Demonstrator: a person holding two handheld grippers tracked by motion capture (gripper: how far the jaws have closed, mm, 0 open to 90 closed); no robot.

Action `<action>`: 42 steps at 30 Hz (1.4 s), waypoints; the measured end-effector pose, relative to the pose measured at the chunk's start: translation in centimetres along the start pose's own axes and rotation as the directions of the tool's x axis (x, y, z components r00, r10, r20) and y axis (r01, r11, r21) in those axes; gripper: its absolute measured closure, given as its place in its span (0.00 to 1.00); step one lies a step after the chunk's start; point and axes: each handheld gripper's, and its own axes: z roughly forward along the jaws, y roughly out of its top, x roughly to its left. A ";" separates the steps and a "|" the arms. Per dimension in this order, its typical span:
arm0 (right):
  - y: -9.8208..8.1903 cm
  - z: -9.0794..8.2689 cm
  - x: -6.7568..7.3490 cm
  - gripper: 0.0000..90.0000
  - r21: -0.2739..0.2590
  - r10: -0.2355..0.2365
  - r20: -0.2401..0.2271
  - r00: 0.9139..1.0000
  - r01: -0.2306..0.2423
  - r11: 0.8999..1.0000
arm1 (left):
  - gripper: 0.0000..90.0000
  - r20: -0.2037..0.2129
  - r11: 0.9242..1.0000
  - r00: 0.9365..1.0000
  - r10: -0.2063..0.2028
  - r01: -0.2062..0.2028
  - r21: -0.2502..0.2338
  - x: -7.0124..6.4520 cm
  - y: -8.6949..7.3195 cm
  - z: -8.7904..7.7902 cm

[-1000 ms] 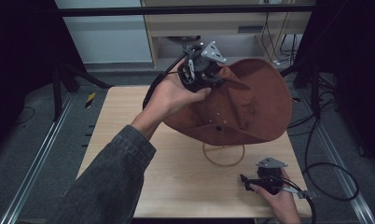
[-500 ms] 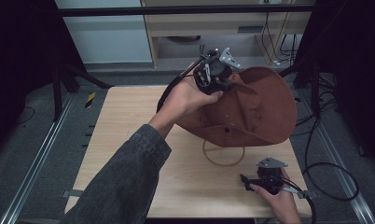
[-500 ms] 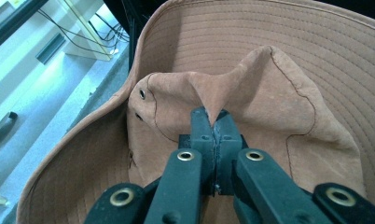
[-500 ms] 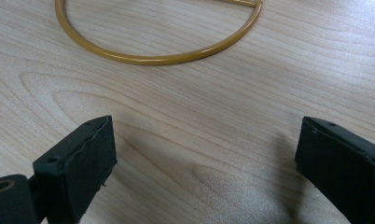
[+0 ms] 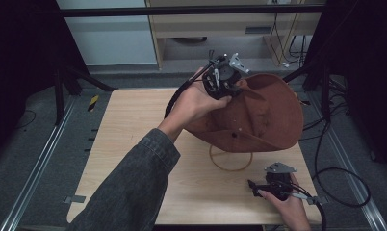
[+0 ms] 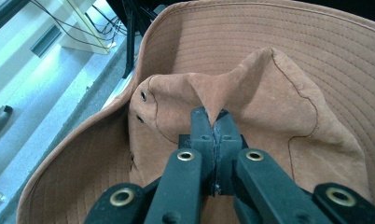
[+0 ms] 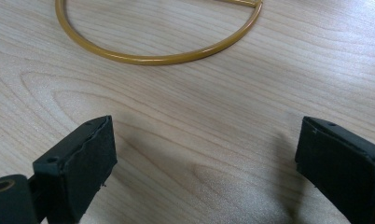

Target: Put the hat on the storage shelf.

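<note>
Now, the big item first: the worktop (image 5: 134, 139), pale wood, and over its far right part hangs a brown hat (image 5: 268, 115) with a wide stitched brim, lifted clear of the surface and tilted. Its brim overlaps, from the high view, the top of a yellow ring stand (image 5: 231, 159) that sits on the wood just beneath it; whether hat and ring touch, I cannot tell.

Up top, the left hand-held gripper (image 5: 224, 81) is clamped on the hat. In the left gripper view the two black jaws are pressed together with a pinched fold of the brown fabric caught between the pads (image 6: 203, 122), right on the crown, and the brim curves around behind it (two small metal eyelets show on the crown's side, just left of the pinch). The left hand (image 5: 196, 103) wraps the gripper body, a dark denim sleeve (image 5: 134, 187) running back to the near edge of the high view.

Down at the near right corner, the right hand-held gripper (image 5: 259, 188) lies low over the worktop in the right hand (image 5: 290, 204), pointing left. Its jaws stand wide apart in the right gripper view, nothing between them but bare wood grain. The yellow ring's near arc (image 7: 153, 56) lies ahead of those jaws, apart from both pads.

As for containers, the hat's hollow faces away, so what sits inside the crown cannot be told.
</note>
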 end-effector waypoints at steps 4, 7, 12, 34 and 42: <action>0.0 0.0 0.0 0.06 0.000 0.000 0.000 1.000 0.000 1.000 | 0.99 0.001 1.000 1.000 0.003 -0.003 0.007 -0.1 0.0 0.3; 0.0 0.0 0.0 0.06 0.000 0.000 0.000 1.000 0.000 1.000 | 0.99 0.006 1.000 1.000 -0.002 0.002 0.016 0.0 -0.2 0.7; 0.0 0.0 0.0 0.06 0.000 0.000 0.000 1.000 0.000 1.000 | 0.99 0.010 1.000 1.000 -0.017 0.017 0.015 0.2 -0.5 1.1; 0.0 0.0 0.0 0.06 0.000 -0.001 0.000 1.000 0.001 1.000 | 0.99 0.031 0.999 0.999 -0.018 0.017 0.043 -0.1 -0.6 1.8; 0.0 0.0 0.0 0.06 0.000 -0.001 0.000 1.000 0.001 1.000 | 0.93 0.028 0.999 0.999 -0.024 0.023 0.040 -0.2 -1.0 2.1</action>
